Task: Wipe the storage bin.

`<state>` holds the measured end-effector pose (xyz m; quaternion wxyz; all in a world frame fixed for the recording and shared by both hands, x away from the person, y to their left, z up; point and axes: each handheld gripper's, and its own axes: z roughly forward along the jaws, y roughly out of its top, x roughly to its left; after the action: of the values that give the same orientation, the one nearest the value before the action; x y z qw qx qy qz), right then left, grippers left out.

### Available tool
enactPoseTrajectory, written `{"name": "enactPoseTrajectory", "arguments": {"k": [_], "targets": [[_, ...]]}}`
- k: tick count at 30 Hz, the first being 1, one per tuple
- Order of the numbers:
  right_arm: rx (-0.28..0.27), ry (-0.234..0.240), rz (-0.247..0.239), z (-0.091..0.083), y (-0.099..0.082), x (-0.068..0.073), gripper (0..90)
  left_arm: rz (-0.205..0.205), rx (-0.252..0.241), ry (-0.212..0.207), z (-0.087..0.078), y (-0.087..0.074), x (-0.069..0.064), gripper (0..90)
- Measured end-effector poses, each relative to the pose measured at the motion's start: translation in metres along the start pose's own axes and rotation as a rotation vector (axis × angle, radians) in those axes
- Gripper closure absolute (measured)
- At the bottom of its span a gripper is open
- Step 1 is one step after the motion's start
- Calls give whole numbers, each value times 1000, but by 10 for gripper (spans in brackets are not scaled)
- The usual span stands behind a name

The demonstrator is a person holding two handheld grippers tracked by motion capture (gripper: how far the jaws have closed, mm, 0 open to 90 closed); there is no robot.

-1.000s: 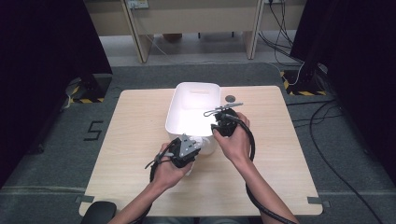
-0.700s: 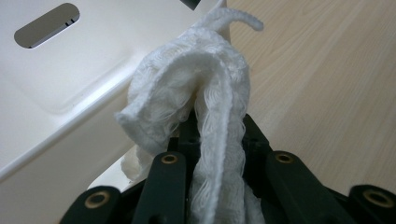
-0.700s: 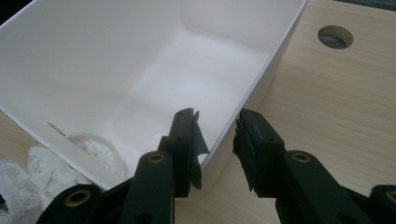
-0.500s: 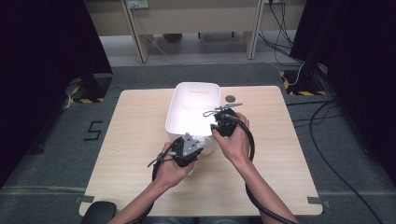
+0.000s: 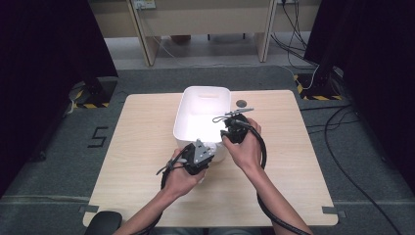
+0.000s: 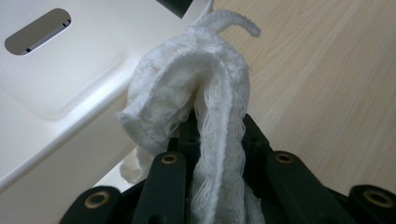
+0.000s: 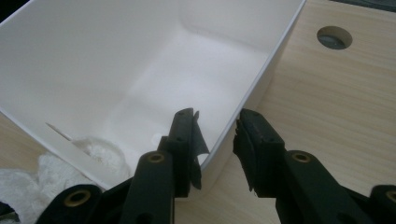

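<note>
A white plastic bin [image 5: 203, 105] stands mid-table. A white knitted cloth [image 6: 187, 84] is pinched in my left gripper [image 6: 217, 126], which is shut on it just outside the bin's near wall [image 6: 56, 135]; the cloth bunches up over the fingertips. In the high view the left gripper [image 5: 205, 148] sits at the bin's near edge. My right gripper [image 7: 217, 126] straddles the bin's right wall [image 7: 261, 79], one jaw inside and one outside, with the pads against it. The right gripper [image 5: 226, 131] is at the bin's near right corner. The cloth [image 7: 28, 182] also shows past the bin's near wall.
The pale wooden table [image 5: 147, 161] has a round cable hole [image 5: 241, 103] just right of the bin. A slot handle [image 6: 37, 30] pierces the bin's wall. Grey carpet, cables and table legs surround the table.
</note>
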<state>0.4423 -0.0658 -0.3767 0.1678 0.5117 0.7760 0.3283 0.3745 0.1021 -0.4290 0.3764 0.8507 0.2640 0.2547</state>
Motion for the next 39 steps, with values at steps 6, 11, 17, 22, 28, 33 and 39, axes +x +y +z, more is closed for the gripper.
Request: {"name": "enactPoseTrajectory", "arguments": {"k": [6, 11, 17, 22, 28, 33, 39], "targets": [[0, -1, -1, 0, 0, 0, 675, 3, -1, 1, 0, 1, -1, 755], [1, -3, -7, 0, 0, 0, 675, 8, 1, 2, 0, 3, -1, 755], [0, -4, -6, 0, 0, 0, 676, 9, 1, 3, 0, 5, -2, 755], [0, -3, -7, 1, 0, 0, 676, 16, -6, 1, -2, 7, -4, 755], [2, -4, -10, 1, 1, 0, 676, 19, -15, -1, -1, 9, -7, 755], [3, -3, -7, 0, 1, 0, 675, 21, -13, -2, 0, 11, -7, 755], [3, -3, -8, 0, 1, 0, 676, 25, -18, -6, 2, 14, -9, 755]]}}
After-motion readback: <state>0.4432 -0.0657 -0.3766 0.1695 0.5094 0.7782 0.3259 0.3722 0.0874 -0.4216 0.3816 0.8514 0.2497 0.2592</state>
